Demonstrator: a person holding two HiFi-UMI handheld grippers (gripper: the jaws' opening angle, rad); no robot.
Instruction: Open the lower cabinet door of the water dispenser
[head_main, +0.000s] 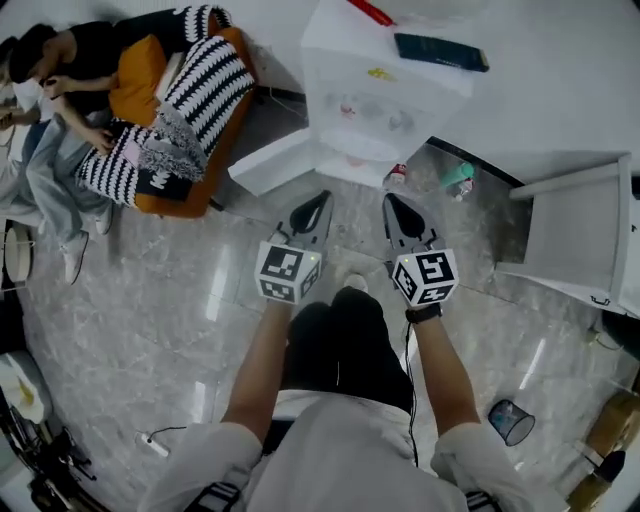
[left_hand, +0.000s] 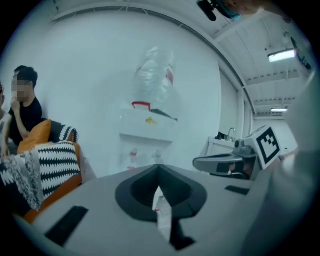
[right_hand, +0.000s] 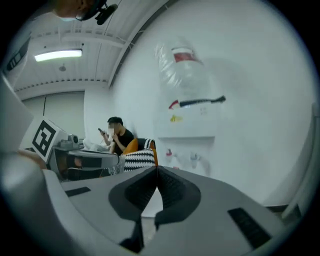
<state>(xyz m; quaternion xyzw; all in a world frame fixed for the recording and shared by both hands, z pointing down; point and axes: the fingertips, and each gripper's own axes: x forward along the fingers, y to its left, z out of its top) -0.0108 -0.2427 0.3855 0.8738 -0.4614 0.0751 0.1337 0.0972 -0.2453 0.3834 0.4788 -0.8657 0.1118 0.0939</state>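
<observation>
The white water dispenser (head_main: 385, 90) stands against the wall ahead, with its taps (left_hand: 145, 156) and the bottle on top (left_hand: 155, 75) showing in both gripper views. At its base a white panel (head_main: 275, 160) juts out to the left and looks like the lower door standing open. My left gripper (head_main: 321, 199) and right gripper (head_main: 392, 201) hang side by side over the floor, short of the dispenser and touching nothing. Both point at it. Each pair of jaws meets at the tip with nothing between, in the left gripper (left_hand: 158, 168) view and the right gripper (right_hand: 157, 169) view.
A person sits on an orange sofa (head_main: 170, 110) with striped cushions at the left. A white cabinet (head_main: 580, 230) stands at the right. Small bottles (head_main: 458, 178) lie by the dispenser's foot. A black mesh bin (head_main: 511, 421) is at the lower right.
</observation>
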